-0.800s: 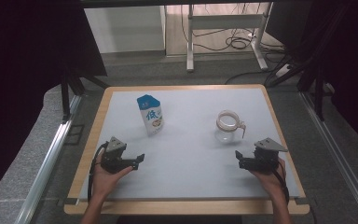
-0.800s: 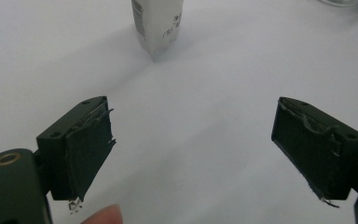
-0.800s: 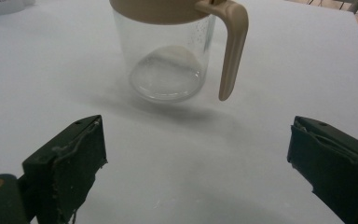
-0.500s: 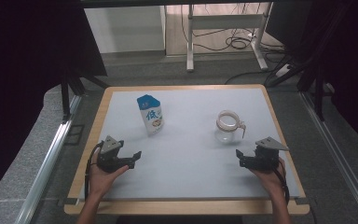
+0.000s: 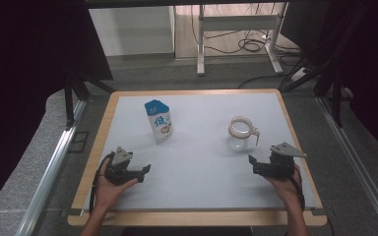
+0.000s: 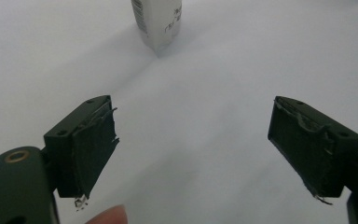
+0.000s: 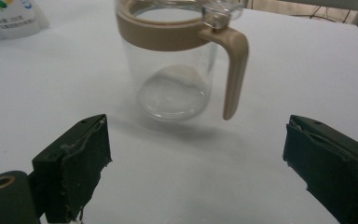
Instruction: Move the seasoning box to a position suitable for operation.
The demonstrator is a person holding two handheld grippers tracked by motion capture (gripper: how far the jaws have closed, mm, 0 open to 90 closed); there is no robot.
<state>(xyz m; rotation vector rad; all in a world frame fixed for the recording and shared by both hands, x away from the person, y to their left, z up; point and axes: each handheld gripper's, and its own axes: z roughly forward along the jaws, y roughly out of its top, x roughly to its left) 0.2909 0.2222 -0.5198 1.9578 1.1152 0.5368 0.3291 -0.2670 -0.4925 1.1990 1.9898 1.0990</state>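
A blue and white milk carton [image 5: 159, 121] stands upright on the white table top [image 5: 197, 162], left of centre. Its base shows far ahead in the left gripper view as the carton [image 6: 158, 22]. A clear glass jug [image 5: 240, 133] with a tan rim and handle stands right of centre. Up close, the jug [image 7: 177, 60] is empty, its handle turned to the right. My left gripper [image 5: 145, 170] rests low at the front left, open, nothing between its pads [image 6: 93, 144]. My right gripper [image 5: 253, 164] sits just in front of the jug, open and empty, its pads [image 7: 81, 161] wide apart.
The table has a wooden rim [image 5: 197, 217]. Metal rails [image 5: 54, 162] run along both sides. A metal stand [image 5: 236, 29] and cables [image 5: 251, 45] lie on the floor beyond the far edge.
My left hand and gripper drew back toward the front left of the table, then eased slightly right. The right gripper, carton and jug stayed put.
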